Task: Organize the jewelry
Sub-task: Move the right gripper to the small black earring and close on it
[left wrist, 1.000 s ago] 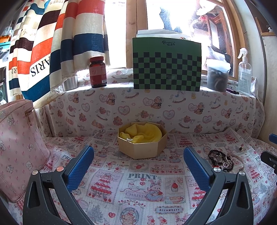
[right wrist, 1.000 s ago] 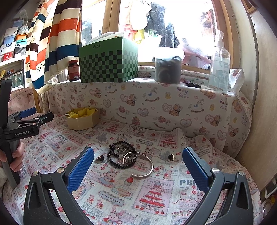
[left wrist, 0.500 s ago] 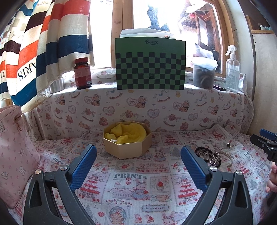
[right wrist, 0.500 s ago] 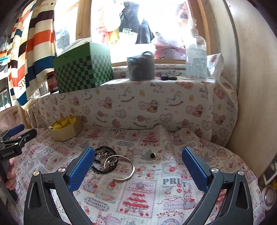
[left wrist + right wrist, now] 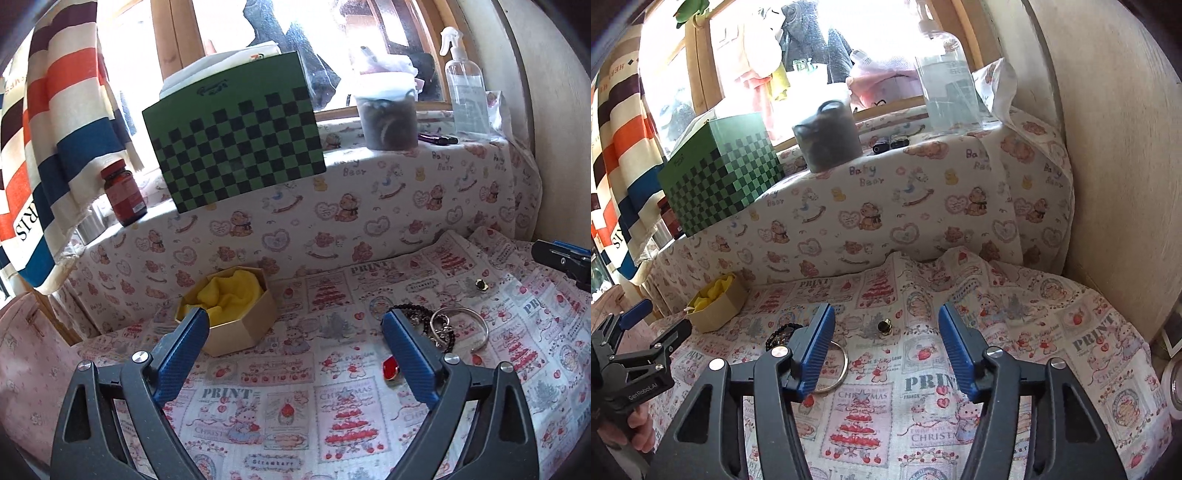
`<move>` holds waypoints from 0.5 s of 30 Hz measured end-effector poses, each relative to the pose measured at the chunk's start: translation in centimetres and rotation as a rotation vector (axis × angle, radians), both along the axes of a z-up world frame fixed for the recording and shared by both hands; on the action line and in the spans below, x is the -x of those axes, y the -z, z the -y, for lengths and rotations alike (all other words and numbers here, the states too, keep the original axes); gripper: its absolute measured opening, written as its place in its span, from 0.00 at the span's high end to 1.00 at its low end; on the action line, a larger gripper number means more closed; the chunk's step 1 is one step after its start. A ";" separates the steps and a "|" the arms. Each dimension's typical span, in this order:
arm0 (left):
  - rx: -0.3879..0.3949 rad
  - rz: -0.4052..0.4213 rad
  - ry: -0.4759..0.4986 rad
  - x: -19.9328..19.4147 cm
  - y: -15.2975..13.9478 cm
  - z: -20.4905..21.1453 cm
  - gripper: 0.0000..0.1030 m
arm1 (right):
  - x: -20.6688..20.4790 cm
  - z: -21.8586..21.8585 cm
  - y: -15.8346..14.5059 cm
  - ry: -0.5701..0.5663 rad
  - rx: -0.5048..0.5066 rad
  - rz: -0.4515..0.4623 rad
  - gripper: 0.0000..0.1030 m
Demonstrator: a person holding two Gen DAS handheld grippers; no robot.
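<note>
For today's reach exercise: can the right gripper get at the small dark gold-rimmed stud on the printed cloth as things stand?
Probably yes. The right gripper, jaws open, points at the small dark gold-rimmed stud, which lies alone on bare cloth, apart from the silver bangle.

we see bare printed cloth (image 5: 280,369) between the octagonal box (image 5: 236,325) and the jewelry heap (image 5: 439,325), open for passing. the padded ledge (image 5: 886,221) walls off the back; the wooden panel (image 5: 1115,184) closes the right, perhaps touching the cloth.

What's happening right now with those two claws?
Left gripper and right gripper open, empty. Jewelry loose on cloth, box waiting. Nothing blocking.
</note>
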State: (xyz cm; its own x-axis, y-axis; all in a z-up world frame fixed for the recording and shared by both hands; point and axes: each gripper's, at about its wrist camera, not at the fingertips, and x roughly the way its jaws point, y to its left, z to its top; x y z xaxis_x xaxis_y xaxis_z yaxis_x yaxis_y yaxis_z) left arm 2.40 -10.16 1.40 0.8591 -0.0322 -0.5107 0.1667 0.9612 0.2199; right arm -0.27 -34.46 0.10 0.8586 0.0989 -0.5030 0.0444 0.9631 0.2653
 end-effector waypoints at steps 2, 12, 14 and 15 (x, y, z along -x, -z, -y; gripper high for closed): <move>0.015 -0.025 0.009 -0.6 0.0 0.5 0.08 | -0.1 0.4 0.1 -0.001 -0.027 -0.003 0.42; 0.123 -0.078 -0.006 -2.1 1.6 -1.4 0.08 | -1.1 -0.4 1.1 -0.111 -0.056 -0.065 0.65; 0.128 -0.077 -0.022 -2.3 1.8 -2.0 0.08 | -1.2 -0.7 1.3 -0.114 -0.046 -0.073 0.70; 0.139 -0.079 -0.033 -2.4 1.8 -2.3 0.08 | -1.3 -0.7 1.4 -0.118 -0.052 -0.077 0.74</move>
